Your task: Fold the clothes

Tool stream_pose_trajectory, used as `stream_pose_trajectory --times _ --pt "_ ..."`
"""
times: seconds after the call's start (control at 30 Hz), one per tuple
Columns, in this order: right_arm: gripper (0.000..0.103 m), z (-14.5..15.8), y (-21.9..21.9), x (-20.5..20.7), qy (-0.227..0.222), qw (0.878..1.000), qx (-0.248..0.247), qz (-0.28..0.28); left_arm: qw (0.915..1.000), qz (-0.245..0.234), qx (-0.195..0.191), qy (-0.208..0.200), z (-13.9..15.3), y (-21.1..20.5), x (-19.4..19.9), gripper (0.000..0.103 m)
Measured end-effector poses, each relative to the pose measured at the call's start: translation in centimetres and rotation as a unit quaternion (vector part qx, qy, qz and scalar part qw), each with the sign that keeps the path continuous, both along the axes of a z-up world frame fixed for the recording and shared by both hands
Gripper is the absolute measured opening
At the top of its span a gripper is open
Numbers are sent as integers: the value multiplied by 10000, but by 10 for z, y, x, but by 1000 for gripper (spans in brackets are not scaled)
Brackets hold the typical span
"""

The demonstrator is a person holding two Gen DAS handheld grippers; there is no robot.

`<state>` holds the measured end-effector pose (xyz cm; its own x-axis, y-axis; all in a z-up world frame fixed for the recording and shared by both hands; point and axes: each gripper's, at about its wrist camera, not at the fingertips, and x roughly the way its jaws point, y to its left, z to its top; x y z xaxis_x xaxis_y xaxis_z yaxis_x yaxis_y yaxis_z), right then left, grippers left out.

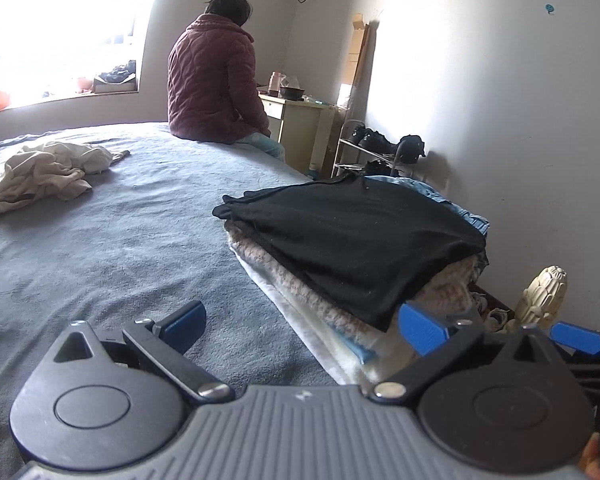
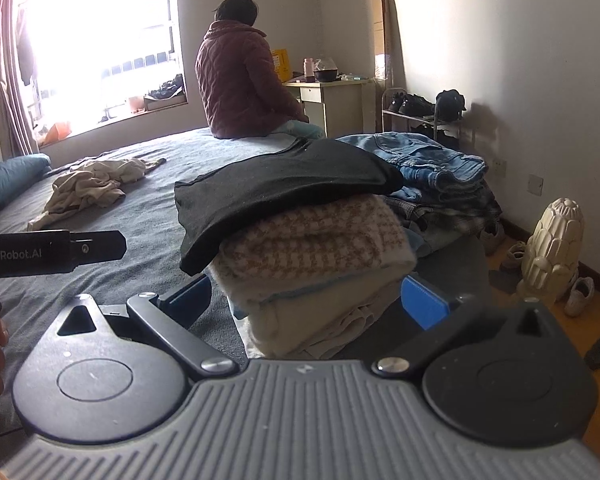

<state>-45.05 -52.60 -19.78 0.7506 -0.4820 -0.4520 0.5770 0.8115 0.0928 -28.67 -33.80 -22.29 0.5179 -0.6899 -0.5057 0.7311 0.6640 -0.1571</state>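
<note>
A stack of folded clothes (image 1: 352, 240) lies near the bed's right edge, with a black garment (image 2: 284, 188) on top and a checked beige knit (image 2: 316, 240) under it. My left gripper (image 1: 303, 324) is open just before the stack's near left corner and holds nothing. My right gripper (image 2: 307, 300) is open too, its blue pads (image 2: 424, 300) on either side of the stack's near end. I cannot tell if they touch it. A crumpled cream garment (image 1: 44, 172) (image 2: 92, 188) lies unfolded far left on the bed.
A person in a maroon jacket (image 2: 244, 80) sits on the far edge of the grey bed (image 1: 100, 260). Folded jeans (image 2: 428, 164) lie behind the stack. By the right wall are a desk (image 2: 336, 100), a shoe rack (image 2: 416, 112), a cream ornament (image 2: 552, 244) and shoes (image 2: 580, 296).
</note>
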Motion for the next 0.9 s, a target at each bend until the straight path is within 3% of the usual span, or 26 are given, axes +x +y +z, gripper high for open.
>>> stream_pose_trajectory --times 0.3,0.5,0.7,0.9 --pt "102 4 8 6 94 9998 -154 94 9997 207 8 -132 1 3 -4 103" --pt "102 6 11 10 108 9996 -201 150 9996 123 -236 -76 3 10 -3 103" --pt "102 7 13 14 153 9994 -240 186 9985 369 200 -347 2 3 -7 103" --pt "102 8 15 18 211 9991 -303 221 9978 599 287 -51 -3 3 0 103"
